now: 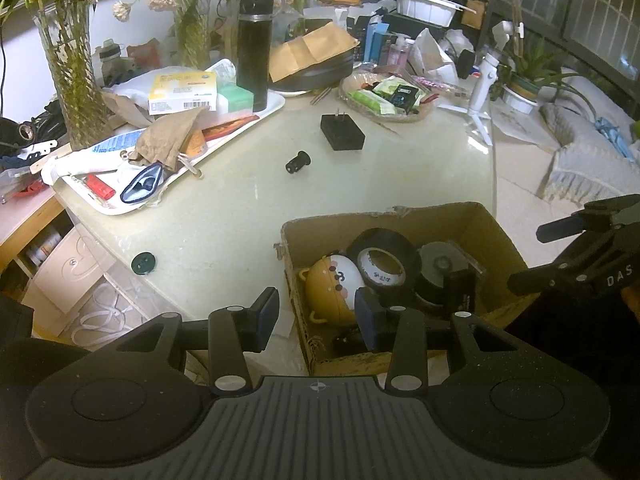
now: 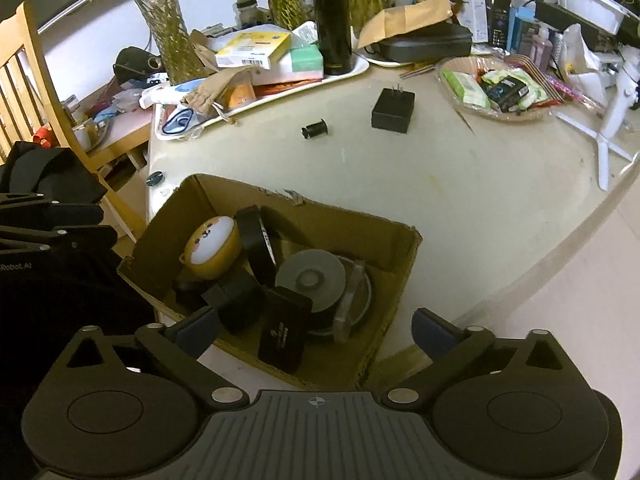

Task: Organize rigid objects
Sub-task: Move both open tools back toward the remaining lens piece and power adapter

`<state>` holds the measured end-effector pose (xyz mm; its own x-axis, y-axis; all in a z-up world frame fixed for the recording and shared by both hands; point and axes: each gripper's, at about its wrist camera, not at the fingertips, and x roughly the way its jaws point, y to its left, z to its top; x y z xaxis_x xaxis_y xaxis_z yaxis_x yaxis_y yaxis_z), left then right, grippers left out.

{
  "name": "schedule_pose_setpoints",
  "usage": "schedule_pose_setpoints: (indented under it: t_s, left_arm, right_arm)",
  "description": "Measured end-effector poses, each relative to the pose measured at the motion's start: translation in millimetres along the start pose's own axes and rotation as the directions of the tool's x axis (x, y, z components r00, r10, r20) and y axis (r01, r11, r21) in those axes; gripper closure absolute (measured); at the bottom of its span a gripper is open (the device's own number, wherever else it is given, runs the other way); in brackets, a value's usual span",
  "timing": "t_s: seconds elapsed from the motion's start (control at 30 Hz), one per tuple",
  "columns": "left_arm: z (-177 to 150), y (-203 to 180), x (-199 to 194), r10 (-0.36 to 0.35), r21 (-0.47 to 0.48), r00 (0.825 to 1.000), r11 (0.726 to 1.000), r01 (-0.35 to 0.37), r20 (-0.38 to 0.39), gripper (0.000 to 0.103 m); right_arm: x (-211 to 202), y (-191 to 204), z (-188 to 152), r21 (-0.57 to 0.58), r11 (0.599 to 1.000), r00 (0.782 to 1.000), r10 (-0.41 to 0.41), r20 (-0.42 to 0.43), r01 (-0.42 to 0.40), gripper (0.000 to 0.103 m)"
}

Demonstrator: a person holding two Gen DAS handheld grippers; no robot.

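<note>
A cardboard box [image 1: 492, 232] [image 2: 404, 280] stands at the near edge of the pale table. It holds a yellow egg-shaped toy [image 1: 334, 286] [image 2: 212, 248], a black tape roll [image 1: 382, 264] [image 2: 258, 246], a grey disc case [image 1: 442, 260] [image 2: 310, 280] and small black blocks [image 2: 284, 330]. A black power adapter [image 1: 342, 132] [image 2: 392, 111], a small black cylinder [image 1: 298, 162] [image 2: 315, 129] and a dark round cap [image 1: 143, 263] [image 2: 155, 179] lie loose on the table. My left gripper [image 1: 316, 316] is open and empty over the box's left wall. My right gripper [image 2: 314, 330] is open and empty over the box's near side.
A white tray [image 1: 256, 118] [image 2: 356, 68] with boxes, a pouch and a black flask [image 1: 254, 50] [image 2: 331, 20] sits at the back left. A snack basket [image 1: 384, 96] [image 2: 496, 84], vases, a white tripod [image 1: 482, 80] [image 2: 612, 120] and clutter line the back. A wooden chair [image 2: 36, 92] stands left.
</note>
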<state>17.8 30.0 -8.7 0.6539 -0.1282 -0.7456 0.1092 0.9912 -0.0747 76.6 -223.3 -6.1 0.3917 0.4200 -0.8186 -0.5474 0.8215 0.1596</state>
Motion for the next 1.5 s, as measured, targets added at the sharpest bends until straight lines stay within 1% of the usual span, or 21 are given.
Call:
schedule_pose_setpoints:
  t_s: [0.27, 0.4, 0.47, 0.53, 0.6, 0.9, 1.17, 1.5]
  left_arm:
    - [0, -1, 3, 0.010, 0.007, 1.000, 1.000, -0.010, -0.023, 0.062]
    - [0, -2, 8, 0.017, 0.013, 0.999, 1.000, -0.016, -0.051, 0.062]
    - [0, -2, 10, 0.019, 0.014, 0.998, 1.000, -0.018, -0.062, 0.060]
    - [1, -3, 10, 0.024, 0.014, 0.998, 1.000, -0.024, -0.065, 0.043]
    - [1, -2, 9, 0.028, 0.012, 0.998, 1.000, -0.027, -0.057, 0.035]
    - [4, -3, 12, 0.025, 0.017, 0.998, 1.000, -0.024, -0.064, 0.035]
    - [10, -9, 15, 0.025, 0.055, 0.999, 0.998, -0.023, -0.038, 0.035]
    - [25, -11, 25, 0.027, 0.103, 1.000, 0.994, -0.027, 0.000, 0.035]
  right_arm:
    - [4, -5, -3, 0.028, 0.999, 1.000, -0.016, -0.017, 0.016, 0.000]
    - [6, -8, -3, 0.039, 0.999, 0.999, -0.031, -0.025, 0.032, 0.000]
    - [7, -9, -4, 0.043, 0.998, 0.999, -0.039, -0.028, 0.040, 0.000]
    - [8, -10, -4, 0.047, 0.998, 0.999, -0.043, -0.031, 0.045, 0.000]
    - [8, -11, -4, 0.052, 0.998, 0.998, -0.045, -0.032, 0.047, 0.000]
    - [12, -17, -3, 0.083, 0.995, 0.998, -0.051, -0.035, 0.053, 0.000]
    - [12, -23, -1, 0.104, 0.993, 0.998, -0.056, -0.019, 0.058, 0.000]
    - [11, -33, 7, 0.135, 0.987, 0.996, -0.088, 0.019, 0.084, 0.000]
